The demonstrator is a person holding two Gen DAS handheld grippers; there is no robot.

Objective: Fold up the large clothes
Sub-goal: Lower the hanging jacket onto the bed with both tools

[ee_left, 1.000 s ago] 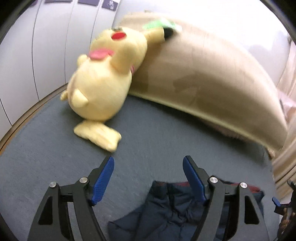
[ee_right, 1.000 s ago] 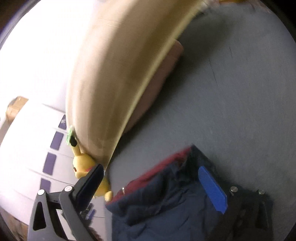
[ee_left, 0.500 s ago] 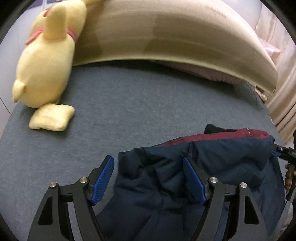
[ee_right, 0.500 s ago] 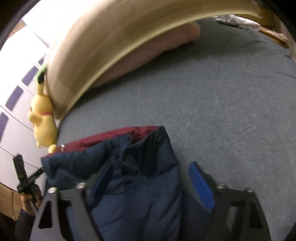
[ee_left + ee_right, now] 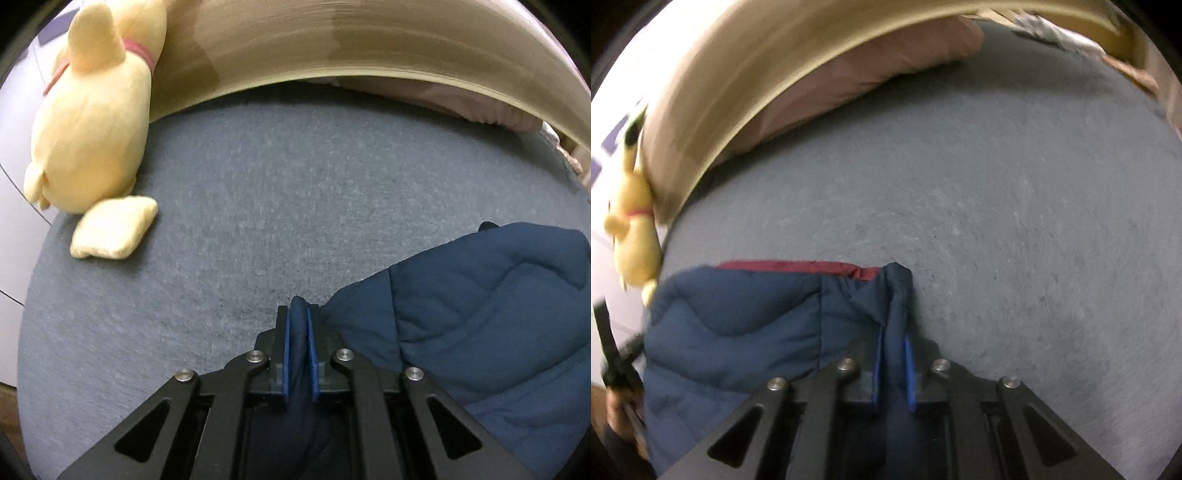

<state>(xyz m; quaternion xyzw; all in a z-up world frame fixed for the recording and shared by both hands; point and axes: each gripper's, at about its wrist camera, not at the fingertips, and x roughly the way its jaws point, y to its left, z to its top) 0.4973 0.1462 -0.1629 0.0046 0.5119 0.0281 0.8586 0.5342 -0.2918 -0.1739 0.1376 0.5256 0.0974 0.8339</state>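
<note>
A navy jacket (image 5: 480,325) lies on the grey bed (image 5: 295,206), and everything else sits around it. The left gripper (image 5: 298,325) has just been closing, and its blue pads (image 5: 285,350) now pinch a fold at the jacket's left edge. The right gripper (image 5: 893,354) has just been closing too, and it clamps a ridge of cloth at the jacket's right corner (image 5: 897,288), where a strip of red lining (image 5: 812,266) shows along the far hem.

Beyond the jacket, across bare bed, a tan headboard (image 5: 369,48) curves along the far side, with a pink pillow (image 5: 871,70) tucked at its foot. A yellow plush (image 5: 92,122) leans on the headboard well to the jacket's far left, its foot flat on the bed.

In the right wrist view, just left of the jacket, a hand (image 5: 618,413) holds the black frame of the other gripper; it is blurred.
</note>
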